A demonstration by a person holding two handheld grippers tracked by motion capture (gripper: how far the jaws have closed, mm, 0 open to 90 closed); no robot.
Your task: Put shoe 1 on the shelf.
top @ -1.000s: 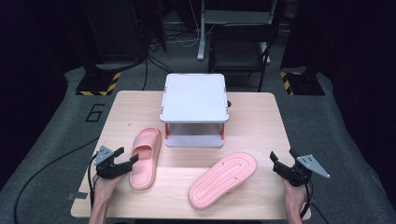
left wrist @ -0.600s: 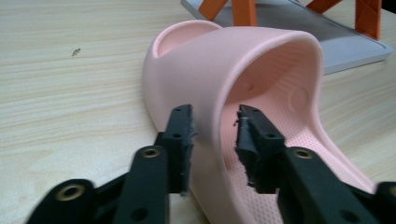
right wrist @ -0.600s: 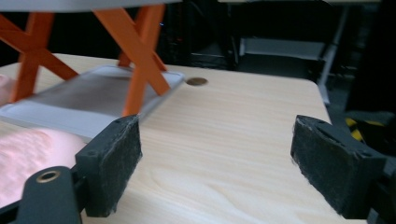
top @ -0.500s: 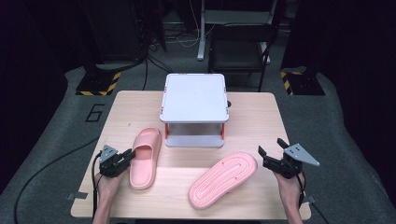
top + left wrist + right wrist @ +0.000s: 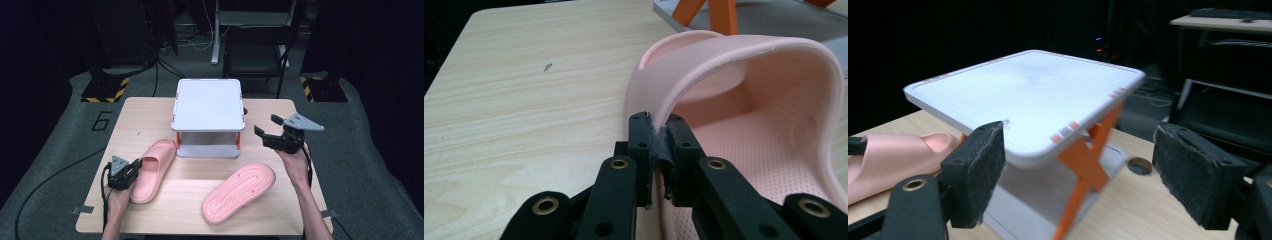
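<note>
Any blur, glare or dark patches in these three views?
High view: table evenly lit, surroundings nearly black, slightly soft. Left gripper view: jaws sharp at the upright slipper, the rack's orange legs soft beyond. Right gripper view: white rack top washed out by glare, near pads blurred, background dark.

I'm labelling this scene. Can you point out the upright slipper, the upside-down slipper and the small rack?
upright slipper [image 5: 156, 161], high view, on its strap.
upside-down slipper [image 5: 240, 192], high view, middle of its ridged sole.
small rack [image 5: 207, 104], high view, middle of its white top shelf.
</note>
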